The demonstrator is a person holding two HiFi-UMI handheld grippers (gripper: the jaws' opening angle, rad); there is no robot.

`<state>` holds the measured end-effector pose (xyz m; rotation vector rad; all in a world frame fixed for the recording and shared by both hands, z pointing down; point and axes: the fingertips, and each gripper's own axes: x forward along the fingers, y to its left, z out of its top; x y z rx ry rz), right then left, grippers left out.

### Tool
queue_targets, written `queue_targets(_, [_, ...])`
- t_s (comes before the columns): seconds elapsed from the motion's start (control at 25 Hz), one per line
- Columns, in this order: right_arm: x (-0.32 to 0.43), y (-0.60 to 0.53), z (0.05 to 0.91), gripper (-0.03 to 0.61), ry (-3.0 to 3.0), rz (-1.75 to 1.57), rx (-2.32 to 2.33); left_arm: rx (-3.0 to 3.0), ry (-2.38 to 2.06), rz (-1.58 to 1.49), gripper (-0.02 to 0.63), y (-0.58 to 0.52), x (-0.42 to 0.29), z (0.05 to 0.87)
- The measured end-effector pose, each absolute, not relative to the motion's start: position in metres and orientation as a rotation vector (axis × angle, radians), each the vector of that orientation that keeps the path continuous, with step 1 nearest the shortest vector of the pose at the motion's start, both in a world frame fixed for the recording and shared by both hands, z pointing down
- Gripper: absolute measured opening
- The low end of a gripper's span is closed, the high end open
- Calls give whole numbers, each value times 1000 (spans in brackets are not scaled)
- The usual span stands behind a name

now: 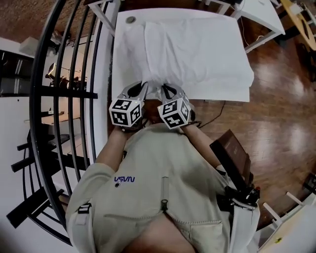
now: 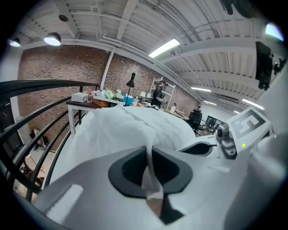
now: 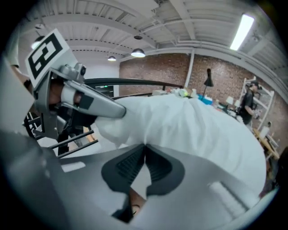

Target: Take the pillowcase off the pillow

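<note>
A white pillow in its white pillowcase [image 1: 187, 54] lies on a white table [image 1: 117, 54] in front of me. Both grippers sit side by side at the pillow's near edge. My left gripper [image 1: 140, 90] is shut, with a fold of the pillowcase [image 2: 135, 130] pinched between its dark pads [image 2: 130, 168]. Right beside it, my right gripper [image 1: 168, 92] is shut too, its ribbed pads [image 3: 128, 164] meeting on the edge of the pillowcase [image 3: 193, 130]. The left gripper [image 3: 85, 101] shows in the right gripper view, and the right gripper [image 2: 211, 146] in the left gripper view.
A black curved railing [image 1: 64, 99] runs along the left of the table. Wooden floor [image 1: 281, 108] lies to the right, with a cable [image 1: 217, 111] and a brown case [image 1: 232, 153] by my right side. More white tables [image 1: 261, 15] stand at the back. A small round fitting [image 1: 130, 20] sits in the table's far corner.
</note>
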<state>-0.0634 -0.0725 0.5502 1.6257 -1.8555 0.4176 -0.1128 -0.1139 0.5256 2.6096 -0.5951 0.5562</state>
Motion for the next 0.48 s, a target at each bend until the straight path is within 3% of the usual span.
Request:
queue_targets(0.28, [24, -45, 524, 6, -1598, 402, 1921, 2606, -662, 396, 21, -149, -128, 498])
queue_targets(0.48, [138, 13, 543, 3, -1293, 581, 2131, 2450, -836, 408, 18, -176, -179, 524])
